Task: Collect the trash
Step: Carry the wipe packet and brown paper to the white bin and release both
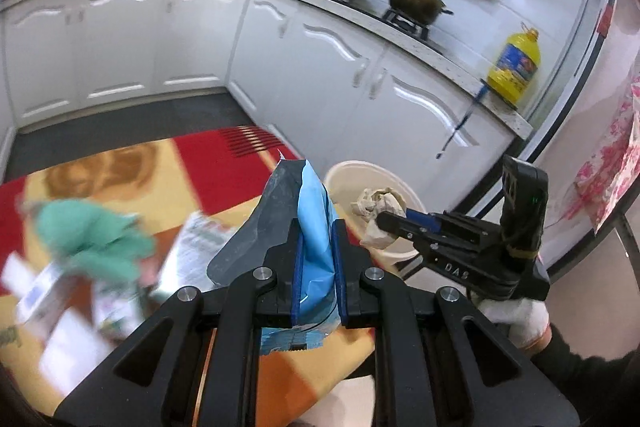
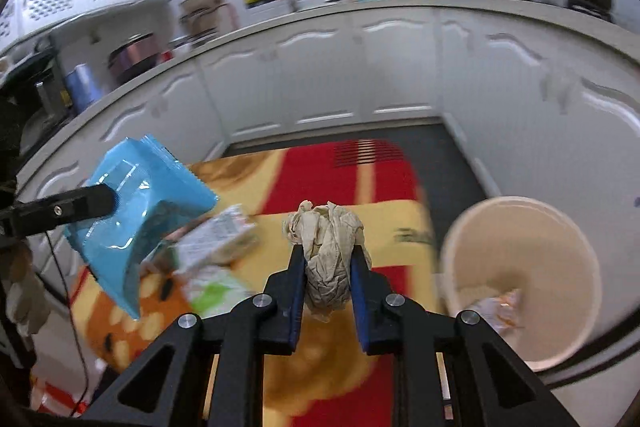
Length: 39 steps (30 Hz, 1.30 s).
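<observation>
The left gripper (image 1: 316,259) is clamped on a blue snack bag (image 1: 310,223), held upright above the tabletop (image 1: 192,163) with its red, yellow and orange cloth. The right gripper (image 2: 327,279) is clamped on a ball of crumpled paper (image 2: 326,255).

Only the left wrist view shows how that paper (image 1: 378,209) sits against the bin (image 1: 372,179): it hangs at the bin's near rim, over the opening, with the right gripper (image 1: 390,223) reaching in from the bin's right. This view hides the bin's inside behind the paper. It also shows a blurred green cloth (image 1: 92,235) and printed wrappers (image 1: 196,251) on the tabletop, well left of the bin.

Only the right wrist view looks down into the bin (image 2: 520,223): a pale round tub standing beyond the tabletop's (image 2: 392,219) right edge, with one crinkled wrapper (image 2: 500,307) lying at the bottom. From here the snack bag (image 2: 136,215) and the left gripper's finger (image 2: 68,209) appear far left of the bin, and a white carton (image 2: 216,239) lies on the tabletop between bag and paper.
</observation>
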Available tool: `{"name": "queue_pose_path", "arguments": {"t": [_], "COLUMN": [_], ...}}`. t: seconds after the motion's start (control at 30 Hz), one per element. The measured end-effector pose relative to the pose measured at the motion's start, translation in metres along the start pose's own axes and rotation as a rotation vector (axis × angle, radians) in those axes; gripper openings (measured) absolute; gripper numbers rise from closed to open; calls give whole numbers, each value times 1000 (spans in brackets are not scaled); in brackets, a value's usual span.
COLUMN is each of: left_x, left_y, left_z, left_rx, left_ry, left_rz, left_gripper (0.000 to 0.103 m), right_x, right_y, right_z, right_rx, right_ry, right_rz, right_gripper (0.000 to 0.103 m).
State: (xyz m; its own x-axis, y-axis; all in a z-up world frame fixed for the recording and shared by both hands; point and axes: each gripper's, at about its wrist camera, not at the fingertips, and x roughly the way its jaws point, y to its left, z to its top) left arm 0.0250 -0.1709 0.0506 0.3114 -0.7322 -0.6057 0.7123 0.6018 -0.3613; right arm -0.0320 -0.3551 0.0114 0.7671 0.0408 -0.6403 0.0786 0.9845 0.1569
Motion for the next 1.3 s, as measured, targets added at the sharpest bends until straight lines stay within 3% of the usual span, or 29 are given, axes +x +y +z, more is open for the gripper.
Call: {"name": "queue_pose_path", "arguments": {"t": [0.3,0.77,0.83,0.87,0.9,0.93,1.0,1.3], "left_x": [92,207,216,221,224,226,230,212], "left_y": [-49,-93,-94,-94,-94,-93,-91,-82], "left_z": [44,62,62,61,60,59,56,48], "left_rx": [15,11,0,-5,-8,-13,-32,-24], "left_ry": [79,187,191,192,194,195,202,189], "left_rz": [-75,-50,-53,-53,-48,-39,-36,4], "left_gripper": [11,12,16,18,25,38,47,47], "right_x": [-13,6,11,12,15,16,17,16], "right_y": [-87,-163,-168,-170,-172,-174,-176,-184], "right_z": [-11,-35,-36,-38,-38,-39,-42,-48], "right_rx": [130,253,262,267,269,271,276,315], "right_ry": [3,67,72,75,78,80,82,99], "right_rz": [-145,-252,-259,-268,-284,-298,-309,-298], "right_gripper": [20,20,21,30,46,51,53,53]}}
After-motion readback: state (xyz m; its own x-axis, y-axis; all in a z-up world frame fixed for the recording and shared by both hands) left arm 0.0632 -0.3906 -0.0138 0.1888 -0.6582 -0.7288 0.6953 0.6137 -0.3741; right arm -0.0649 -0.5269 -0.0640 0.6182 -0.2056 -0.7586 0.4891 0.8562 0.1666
